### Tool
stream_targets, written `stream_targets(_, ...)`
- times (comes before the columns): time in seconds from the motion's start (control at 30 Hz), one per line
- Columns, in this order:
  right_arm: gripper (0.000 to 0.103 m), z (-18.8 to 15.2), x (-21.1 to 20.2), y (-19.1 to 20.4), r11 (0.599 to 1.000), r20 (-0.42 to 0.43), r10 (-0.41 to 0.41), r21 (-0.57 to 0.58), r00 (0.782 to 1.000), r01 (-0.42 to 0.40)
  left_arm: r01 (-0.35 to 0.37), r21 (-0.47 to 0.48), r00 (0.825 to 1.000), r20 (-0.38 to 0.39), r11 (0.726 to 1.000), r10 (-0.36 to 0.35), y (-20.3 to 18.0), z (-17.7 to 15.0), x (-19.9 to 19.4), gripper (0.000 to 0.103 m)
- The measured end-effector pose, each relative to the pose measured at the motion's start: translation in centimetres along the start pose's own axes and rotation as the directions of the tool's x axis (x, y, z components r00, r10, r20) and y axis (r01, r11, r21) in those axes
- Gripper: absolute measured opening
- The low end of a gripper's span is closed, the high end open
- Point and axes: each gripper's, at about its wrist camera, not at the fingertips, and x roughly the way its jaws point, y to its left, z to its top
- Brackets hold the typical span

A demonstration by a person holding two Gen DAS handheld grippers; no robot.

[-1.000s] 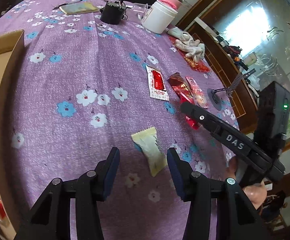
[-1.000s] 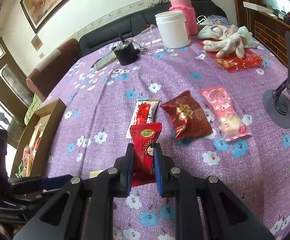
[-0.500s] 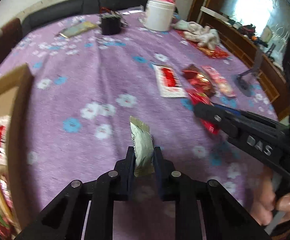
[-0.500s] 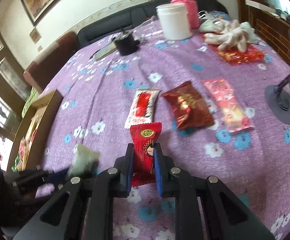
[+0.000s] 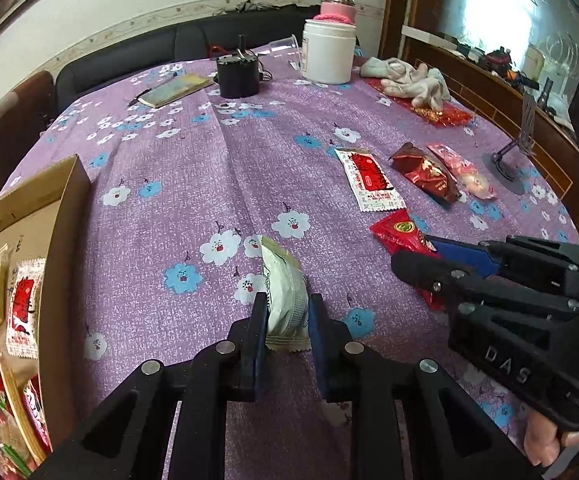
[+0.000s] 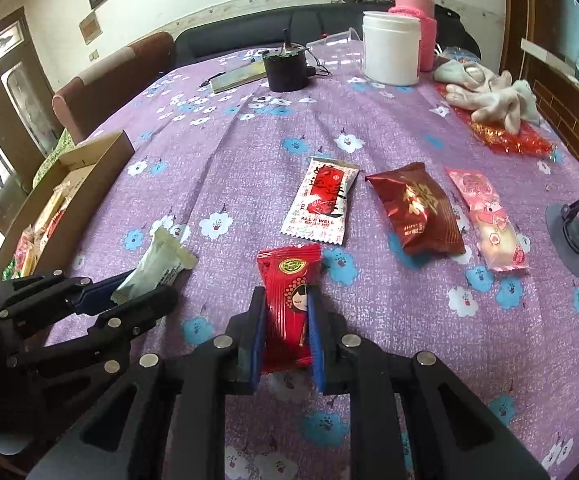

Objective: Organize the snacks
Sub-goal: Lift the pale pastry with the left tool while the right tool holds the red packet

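My left gripper (image 5: pixel 287 308) is shut on a cream-white snack packet (image 5: pixel 283 296) and holds it above the purple flowered tablecloth; it also shows in the right wrist view (image 6: pixel 157 266). My right gripper (image 6: pixel 287 312) is shut on a red snack packet (image 6: pixel 289 292), also seen in the left wrist view (image 5: pixel 403 236). A white-and-red packet (image 6: pixel 323 200), a dark red packet (image 6: pixel 415 208) and a pink packet (image 6: pixel 485 216) lie on the cloth ahead. A cardboard box (image 5: pixel 61 216) with several snacks stands at the left.
At the far side stand a white jar (image 6: pixel 389 48), a pink flask (image 6: pixel 415 12), a black cup (image 6: pixel 285 68), a notebook (image 5: pixel 175 90) and white gloves (image 6: pixel 485 92) on red foil. A phone stand (image 6: pixel 573 228) is at the right edge.
My left gripper closed on the cream-white packet and lifted it off the cloth. My right gripper kept its hold on the red packet and rose slightly.
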Motion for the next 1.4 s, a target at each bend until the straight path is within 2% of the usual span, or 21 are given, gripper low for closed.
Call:
stream_targets(0.33,0.018,-0.2,0.0,0.2,1.0,0.019,-0.023,0.008,1.0,0.023,-0.027,0.015,0.999,0.026,1.0,0.026,-0.3,-0.2,0.0,0.022)
stream_targets(0.43,0.021,-0.2,0.0,0.3,1.0,0.018,-0.03,-0.001,0.999,0.03,-0.031,0.029,0.999,0.025,0.999,0.03,-0.4,-0.2,0.0,0.022)
stream_targets(0.5,0.028,-0.2,0.0,0.5,1.0,0.017,-0.021,-0.001,1.0,0.021,-0.035,0.031,0.999,0.027,0.999,0.034,-0.5,-0.3,0.0,0.022)
stream_targets(0.67,0.028,-0.1,0.1,0.7,0.999,0.004,-0.032,-0.017,0.999,0.032,-0.03,0.027,0.999,0.025,0.999,0.03,-0.4,-0.2,0.0,0.022)
stream_targets(0.93,0.028,-0.2,0.1,1.0,0.998,0.004,-0.051,-0.026,0.999,0.051,-0.049,0.028,0.998,0.036,0.998,0.048,-0.5,-0.3,0.0,0.023)
stream_targets(1.0,0.026,-0.2,0.1,1.2,0.997,0.006,-0.066,-0.038,0.998,0.066,-0.063,0.038,0.997,0.043,0.997,0.061,-0.7,-0.4,0.0,0.023)
stream_targets(1.07,0.019,-0.3,0.1,1.3,0.995,0.01,-0.088,-0.047,0.996,0.089,-0.074,0.046,0.996,0.048,0.996,0.071,-0.9,-0.5,-0.1,0.022)
stream_targets(1.4,0.018,-0.1,-0.6,0.5,0.999,0.028,-0.048,0.007,0.998,0.048,-0.111,0.023,0.992,0.07,0.994,0.109,-0.2,-0.4,-0.5,0.02)
